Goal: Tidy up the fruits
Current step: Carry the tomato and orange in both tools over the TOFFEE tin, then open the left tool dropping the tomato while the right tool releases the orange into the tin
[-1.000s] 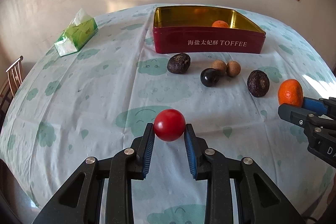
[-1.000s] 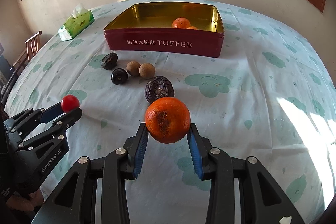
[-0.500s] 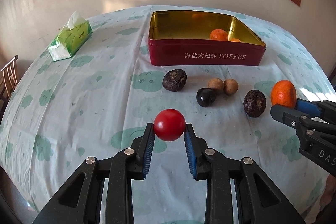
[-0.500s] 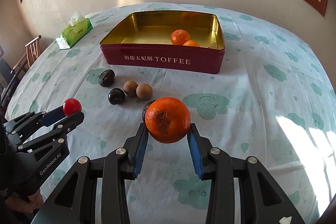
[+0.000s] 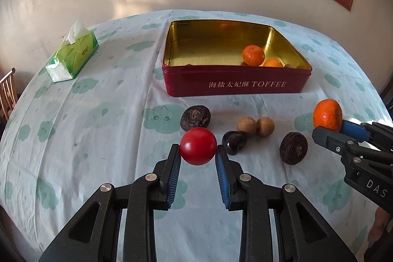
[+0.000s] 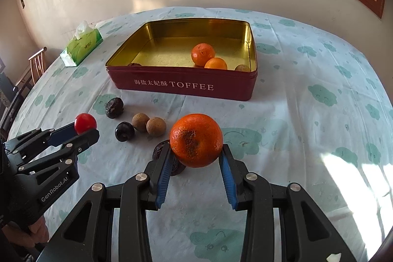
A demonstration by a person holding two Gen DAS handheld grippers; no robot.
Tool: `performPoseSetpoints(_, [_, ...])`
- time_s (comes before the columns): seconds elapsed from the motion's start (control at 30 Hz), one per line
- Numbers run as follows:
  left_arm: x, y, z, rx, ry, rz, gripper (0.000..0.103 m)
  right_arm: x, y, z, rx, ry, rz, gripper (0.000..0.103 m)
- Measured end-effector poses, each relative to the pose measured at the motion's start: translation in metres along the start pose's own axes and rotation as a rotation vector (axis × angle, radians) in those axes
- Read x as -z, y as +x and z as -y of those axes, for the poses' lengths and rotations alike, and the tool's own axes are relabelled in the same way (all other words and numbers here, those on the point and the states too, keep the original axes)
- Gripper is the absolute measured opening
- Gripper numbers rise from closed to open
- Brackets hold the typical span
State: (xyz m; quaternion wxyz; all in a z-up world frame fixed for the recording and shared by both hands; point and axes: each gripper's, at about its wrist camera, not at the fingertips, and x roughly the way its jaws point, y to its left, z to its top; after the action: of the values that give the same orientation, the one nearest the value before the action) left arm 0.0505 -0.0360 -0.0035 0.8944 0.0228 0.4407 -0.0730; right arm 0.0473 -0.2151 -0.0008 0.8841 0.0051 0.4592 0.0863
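Fruits (image 5: 198,146) in both tongs now nearer tin (image 5: 235,84).

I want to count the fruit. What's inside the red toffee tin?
Inside the toffee tin: two oranges, a small brown fruit in the corner and something dark. The near wall hides their bottoms.

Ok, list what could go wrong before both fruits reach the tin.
1. The red fruit sits at the very pad tips of the left hand-held gripper, so it could squirt out.
2. The orange in the right hand-held gripper is also tip-held.
3. Dropped fruit could roll off the table before reaching the tin.
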Motion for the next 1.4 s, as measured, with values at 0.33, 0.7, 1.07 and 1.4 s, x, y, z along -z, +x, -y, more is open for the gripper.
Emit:
performPoseSetpoints(0.33, [-0.045, 0.001, -0.014, 0.011, -0.016, 0.049, 0.03, -0.041, -0.003, 0.01, 0.024, -0.019, 0.068, 0.036])
performPoseSetpoints(0.7, [-0.104, 0.035, -0.005, 0.044, 0.005, 0.045, 0.03, -0.088, 0.035, 0.018, 0.043, -0.041, 0.048, 0.036])
performPoseSetpoints(1.07, [-0.12, 0.079, 0.013, 0.027, 0.039, -0.017, 0.03, -0.098, 0.069, 0.029, 0.037, -0.039, -0.006, 0.036])
performPoseSetpoints(1.4, [-0.12, 0.101, 0.017, 0.0, 0.048, -0.044, 0.03, -0.108, 0.081, 0.033, 0.036, -0.034, -0.006, 0.036])
